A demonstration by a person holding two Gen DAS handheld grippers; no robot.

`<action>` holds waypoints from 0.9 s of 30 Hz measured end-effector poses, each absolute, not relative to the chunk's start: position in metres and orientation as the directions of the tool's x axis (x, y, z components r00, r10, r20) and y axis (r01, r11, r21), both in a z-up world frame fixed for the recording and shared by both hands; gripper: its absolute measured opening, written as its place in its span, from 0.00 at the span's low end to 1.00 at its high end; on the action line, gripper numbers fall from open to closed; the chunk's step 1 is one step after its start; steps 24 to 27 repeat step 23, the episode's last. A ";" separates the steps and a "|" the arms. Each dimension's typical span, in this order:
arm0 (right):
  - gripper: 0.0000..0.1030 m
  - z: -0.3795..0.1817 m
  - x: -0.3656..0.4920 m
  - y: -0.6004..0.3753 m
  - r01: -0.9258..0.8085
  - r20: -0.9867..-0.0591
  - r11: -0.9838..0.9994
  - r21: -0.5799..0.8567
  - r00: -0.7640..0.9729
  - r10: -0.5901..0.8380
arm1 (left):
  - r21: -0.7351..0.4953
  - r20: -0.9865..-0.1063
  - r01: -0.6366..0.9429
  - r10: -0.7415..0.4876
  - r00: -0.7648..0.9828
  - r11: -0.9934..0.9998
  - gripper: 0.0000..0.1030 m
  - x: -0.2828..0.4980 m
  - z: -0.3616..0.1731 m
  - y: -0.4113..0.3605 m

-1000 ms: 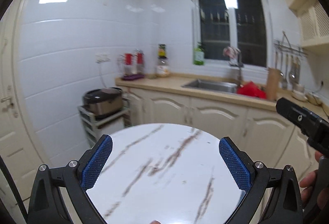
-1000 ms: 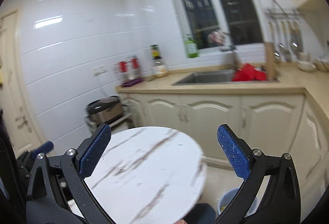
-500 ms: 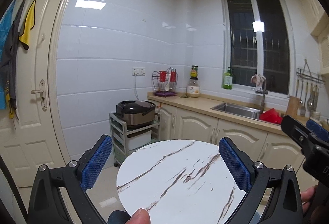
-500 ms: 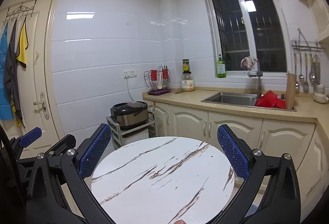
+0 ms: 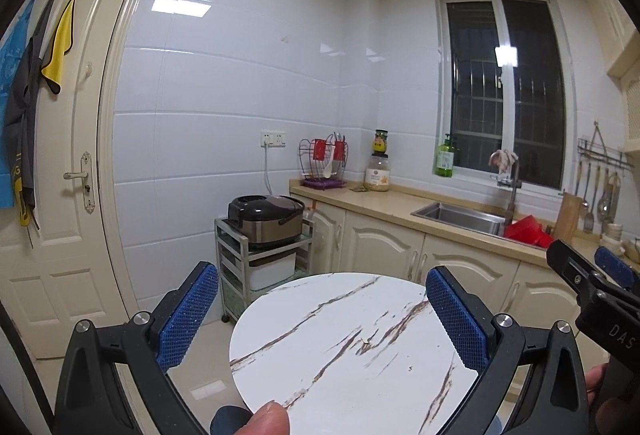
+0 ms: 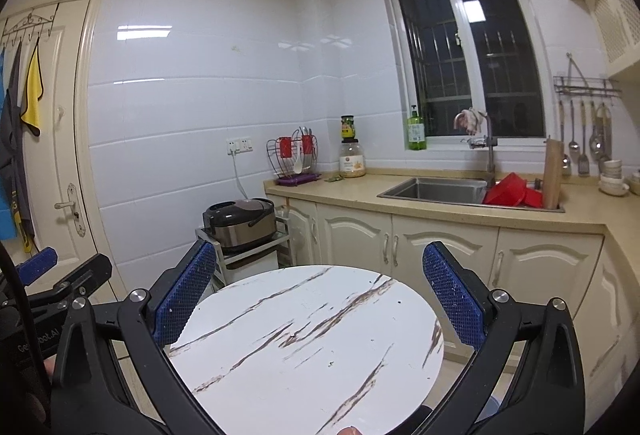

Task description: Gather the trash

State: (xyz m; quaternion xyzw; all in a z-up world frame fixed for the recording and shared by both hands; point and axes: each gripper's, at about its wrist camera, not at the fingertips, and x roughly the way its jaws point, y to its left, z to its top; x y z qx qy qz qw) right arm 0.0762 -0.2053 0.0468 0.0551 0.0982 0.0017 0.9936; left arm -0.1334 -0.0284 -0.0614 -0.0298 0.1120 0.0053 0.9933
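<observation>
Hovering: left gripper and right gripper, both spread wide, holding nothing, above round marble table; no trash showing; tilting downward advisable.

At your twelve o'clock sits a round table, white with brown marble veins. Your grippers' pads are blue and dotted on black frames. At two o'clock lies a red basin on a beige counter; walls are white tile
</observation>
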 end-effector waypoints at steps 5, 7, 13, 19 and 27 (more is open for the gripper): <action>1.00 0.047 0.076 -0.205 0.018 -0.197 0.994 0.105 0.980 0.003 | -0.049 -0.222 -0.029 0.017 0.975 0.998 0.99 -0.116 -0.050 -0.024; 1.00 0.048 0.076 -0.205 0.019 -0.199 0.995 0.102 0.980 0.001 | -0.046 -0.224 -0.023 0.012 0.974 0.999 0.99 -0.115 -0.048 -0.023; 1.00 0.048 0.077 -0.201 0.018 -0.204 0.996 0.088 0.979 0.000 | -0.042 -0.228 -0.017 0.007 0.974 0.999 0.99 -0.114 -0.042 -0.026; 1.00 0.048 0.076 -0.198 0.019 -0.207 0.997 0.080 0.978 -0.002 | -0.034 -0.225 -0.010 0.002 0.974 0.999 0.99 -0.112 -0.037 -0.026; 1.00 0.046 0.078 -0.198 0.015 -0.215 0.997 0.079 0.977 0.003 | -0.034 -0.222 -0.003 -0.004 0.975 0.999 0.99 -0.111 -0.036 -0.026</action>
